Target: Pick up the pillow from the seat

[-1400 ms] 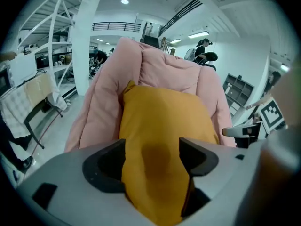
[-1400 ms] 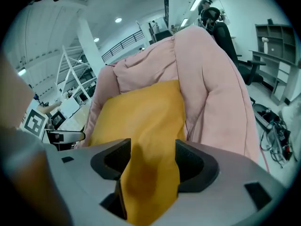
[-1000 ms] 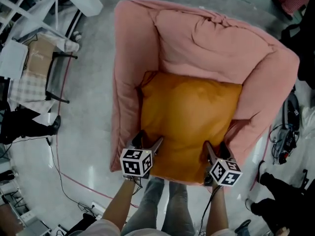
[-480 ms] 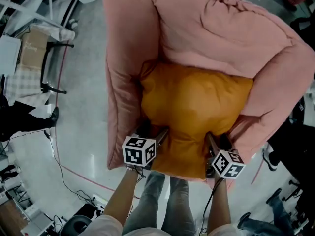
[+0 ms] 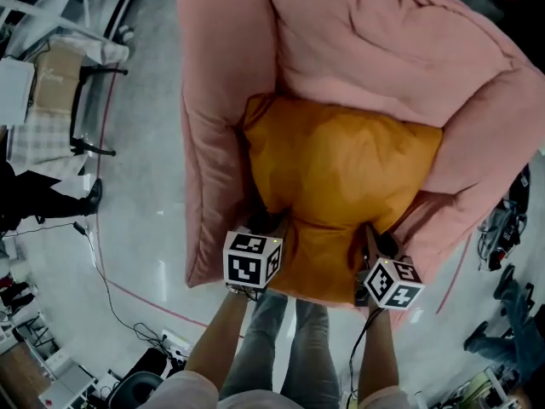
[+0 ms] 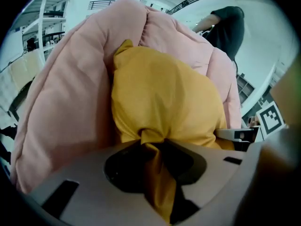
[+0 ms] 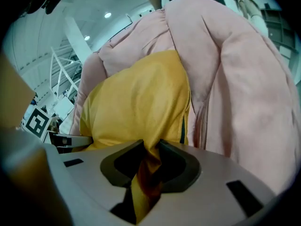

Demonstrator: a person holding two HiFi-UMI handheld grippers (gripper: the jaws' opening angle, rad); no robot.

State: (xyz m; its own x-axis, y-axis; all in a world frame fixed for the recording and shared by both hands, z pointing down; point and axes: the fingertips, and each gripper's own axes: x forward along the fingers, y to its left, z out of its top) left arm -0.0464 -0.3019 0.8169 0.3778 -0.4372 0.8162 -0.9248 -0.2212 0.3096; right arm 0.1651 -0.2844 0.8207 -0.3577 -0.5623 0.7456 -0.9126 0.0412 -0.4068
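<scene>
Closing on the front edge: the left hand-held gripper [image 6: 151, 144] and the right hand-held gripper [image 7: 149, 153] each had a bunched fold of orange cloth between the jaws, which were closing w/ the pads already pinching the fabric. They stood at the near left and near right corners, resp., of the pillow [image 5: 341, 173]. The pillow lay down in the pink padded seat [image 5: 383, 49], wedged between its two arms and touching its backrest; it showed no sign of being lifted yet. Beyond lay grey floor [image 5: 145, 186].

Step in hand (judged): securing the two-point grasp, i.e. early in the task. The next move would call for both grips to be firm, then an even, simultaneous raise up and toward the person. That way the soft bulk clears the arms w/o either corner slipping free.
</scene>
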